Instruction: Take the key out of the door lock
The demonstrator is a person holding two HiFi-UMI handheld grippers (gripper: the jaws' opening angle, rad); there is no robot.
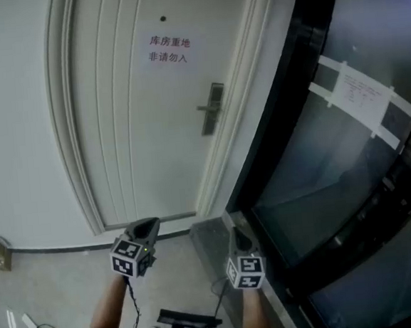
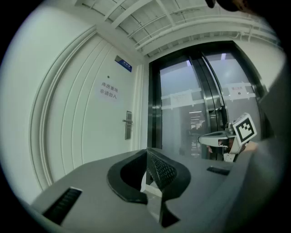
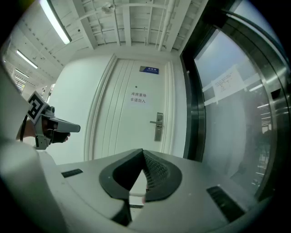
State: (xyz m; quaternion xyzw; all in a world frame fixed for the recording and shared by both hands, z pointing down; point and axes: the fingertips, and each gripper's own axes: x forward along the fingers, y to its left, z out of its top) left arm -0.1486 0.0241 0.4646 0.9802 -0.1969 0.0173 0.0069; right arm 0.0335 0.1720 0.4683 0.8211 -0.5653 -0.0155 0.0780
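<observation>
The lock plate (image 1: 213, 110) with its lever handle (image 1: 205, 109) sits at the right edge of the white door (image 1: 128, 138), below a paper notice (image 1: 169, 48). Any key there is too small to make out. Both claws are held low, well apart from the lock: the left gripper (image 2: 146, 152) has its jaws together on nothing, and so does the right gripper (image 3: 142, 152). Dark glass panels (image 1: 327, 163) stand beside the door.

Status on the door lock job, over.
Left gripper shut, empty. Right gripper shut, empty. Both held low, well short of the door lock; key too small to make out. Nothing seen blocking the door.
</observation>
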